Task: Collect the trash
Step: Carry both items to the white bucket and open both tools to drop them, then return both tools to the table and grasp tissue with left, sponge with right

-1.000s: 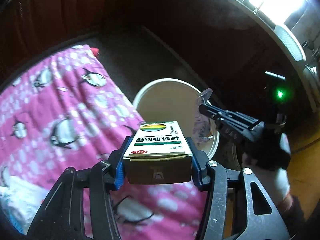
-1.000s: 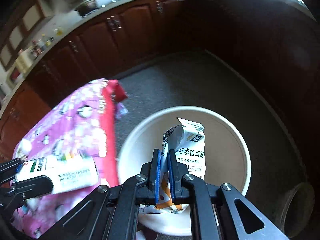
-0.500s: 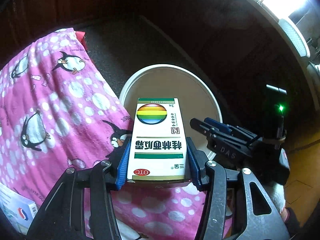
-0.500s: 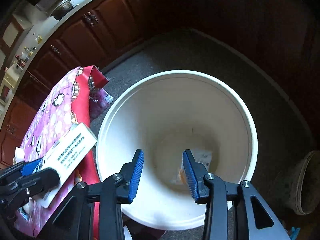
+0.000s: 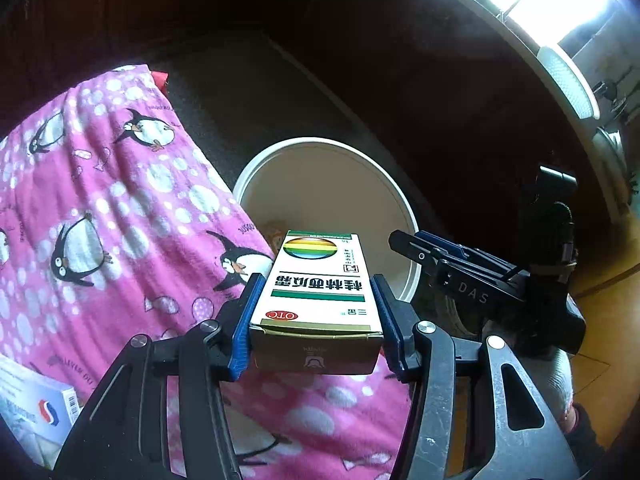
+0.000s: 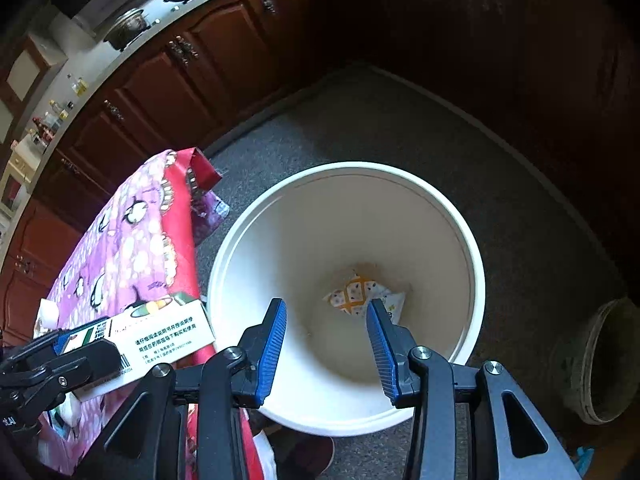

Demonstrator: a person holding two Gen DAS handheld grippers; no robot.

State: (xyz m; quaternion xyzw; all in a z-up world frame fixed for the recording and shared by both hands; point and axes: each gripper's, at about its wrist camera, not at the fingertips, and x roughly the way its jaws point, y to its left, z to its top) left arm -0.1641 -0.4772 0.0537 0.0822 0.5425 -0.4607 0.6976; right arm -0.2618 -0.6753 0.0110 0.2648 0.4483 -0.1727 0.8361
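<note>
The right tongs now hang open over the white bucket; the released snack packet lies inside. The left tongs still grip the medicine box.

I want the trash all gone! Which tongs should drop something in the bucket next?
Left. The left tongs already hold the medicine box close to the white bucket. The right tongs are open with nothing in them, above the wrapper lying in the bucket.
</note>
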